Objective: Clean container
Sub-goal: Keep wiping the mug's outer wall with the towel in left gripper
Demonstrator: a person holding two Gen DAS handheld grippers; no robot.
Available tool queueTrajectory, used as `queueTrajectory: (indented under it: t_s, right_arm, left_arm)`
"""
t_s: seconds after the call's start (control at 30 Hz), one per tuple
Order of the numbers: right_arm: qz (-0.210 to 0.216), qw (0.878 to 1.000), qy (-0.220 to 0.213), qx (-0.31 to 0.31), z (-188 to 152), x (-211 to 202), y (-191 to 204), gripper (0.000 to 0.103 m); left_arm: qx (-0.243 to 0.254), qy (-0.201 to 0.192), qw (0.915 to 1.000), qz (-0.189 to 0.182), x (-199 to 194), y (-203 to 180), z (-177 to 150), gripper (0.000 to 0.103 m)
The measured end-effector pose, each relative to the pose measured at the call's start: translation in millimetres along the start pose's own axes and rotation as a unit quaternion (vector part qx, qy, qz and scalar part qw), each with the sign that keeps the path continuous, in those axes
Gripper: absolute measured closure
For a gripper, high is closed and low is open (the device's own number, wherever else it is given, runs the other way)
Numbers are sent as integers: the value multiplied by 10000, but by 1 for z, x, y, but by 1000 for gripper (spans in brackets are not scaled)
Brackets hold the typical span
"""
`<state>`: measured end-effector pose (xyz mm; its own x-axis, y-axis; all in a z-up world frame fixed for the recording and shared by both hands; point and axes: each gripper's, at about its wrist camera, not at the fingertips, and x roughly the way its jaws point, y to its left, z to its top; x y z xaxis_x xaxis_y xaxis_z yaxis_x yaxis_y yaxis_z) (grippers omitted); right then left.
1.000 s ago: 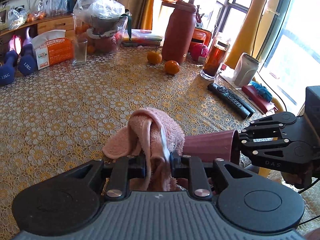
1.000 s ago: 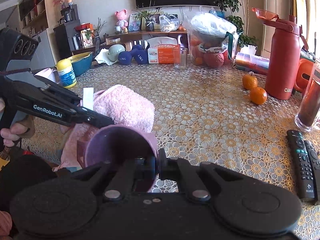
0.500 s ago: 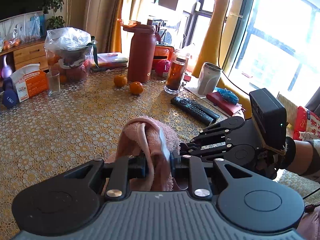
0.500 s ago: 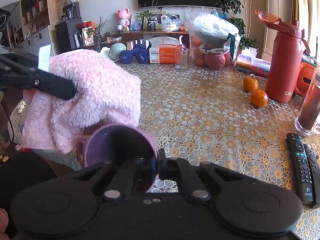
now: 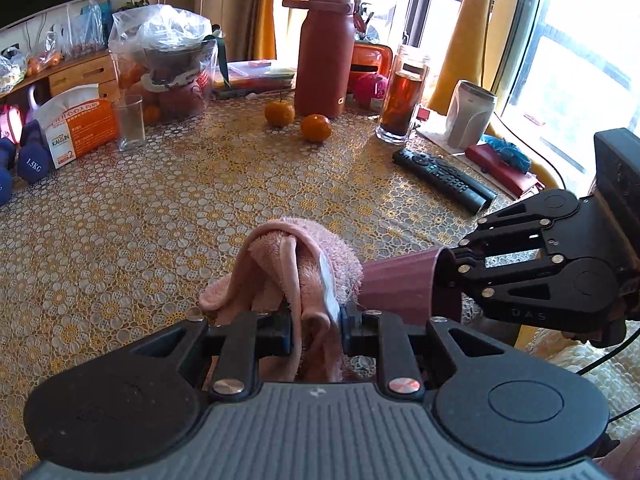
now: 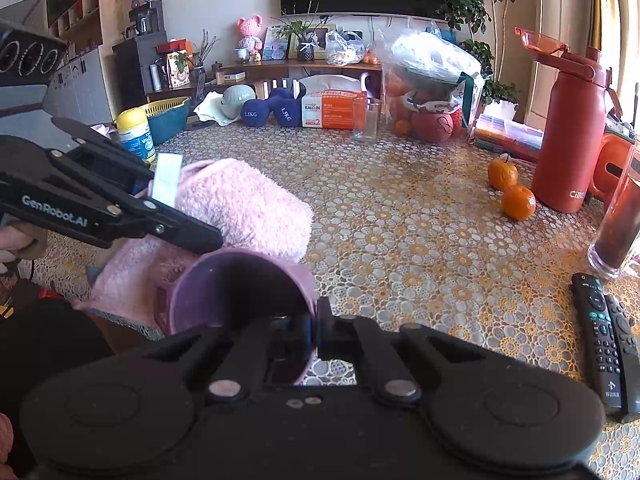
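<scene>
My left gripper (image 5: pixel 316 320) is shut on a fluffy pink towel (image 5: pixel 298 264), which bulges over the fingers and hangs below them. My right gripper (image 6: pixel 314 322) is shut on the rim of a mauve cup (image 6: pixel 240 288) held on its side, its dark mouth facing the right wrist camera. In the left wrist view the cup (image 5: pixel 400 280) lies sideways just right of the towel, with the towel touching its far end. In the right wrist view the towel (image 6: pixel 240 204) sits behind and left of the cup, with the left gripper's fingers (image 6: pixel 176 232) across it.
The patterned table (image 5: pixel 160 216) holds two oranges (image 5: pixel 316 128), a red bottle (image 5: pixel 324 56), a glass of dark drink (image 5: pixel 404 104), two remotes (image 6: pixel 604 336), an empty glass (image 5: pixel 130 122), a tissue box (image 5: pixel 80 128), blue dumbbells (image 6: pixel 272 112) and bagged fruit (image 6: pixel 432 88). A hand (image 6: pixel 16 240) holds the left gripper.
Half a second ago the towel was raised above and left of the cup; it has come back down against the cup's far end. The cup has stayed in the right gripper.
</scene>
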<state>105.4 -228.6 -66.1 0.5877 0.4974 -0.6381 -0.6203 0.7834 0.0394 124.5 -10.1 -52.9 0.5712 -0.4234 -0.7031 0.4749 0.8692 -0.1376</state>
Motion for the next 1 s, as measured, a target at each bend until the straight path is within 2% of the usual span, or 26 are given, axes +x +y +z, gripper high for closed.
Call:
queueTrajectory:
  t_s: [0.17,0.33,0.47,0.6,0.77,1.0]
  right_arm:
    - [-6,10000,-14,-27,1,0,1,100]
    - [-21,10000,-9,-28,3,1,-1,101]
    - [-5,10000,-9,-19,3,1,-3,100]
    - [-12,10000,0,-74,3,2,-1,100]
    - [-6,9998,16,-192,4,3,3,100]
    - [-59,9987,-1,-498,3,2,12,100]
  left_arm:
    - [-212,101,9997,117,7,11,-3,82]
    - [-330,-175,9993,5,-23,15,4,82]
    - [-166,-457,9987,-182,-50,6,12,82]
    - [218,-614,9970,-410,-66,-15,16,82]
    - [615,-558,9953,-493,-59,-36,17,82]
    - [574,-295,9971,-398,-34,-33,13,82]
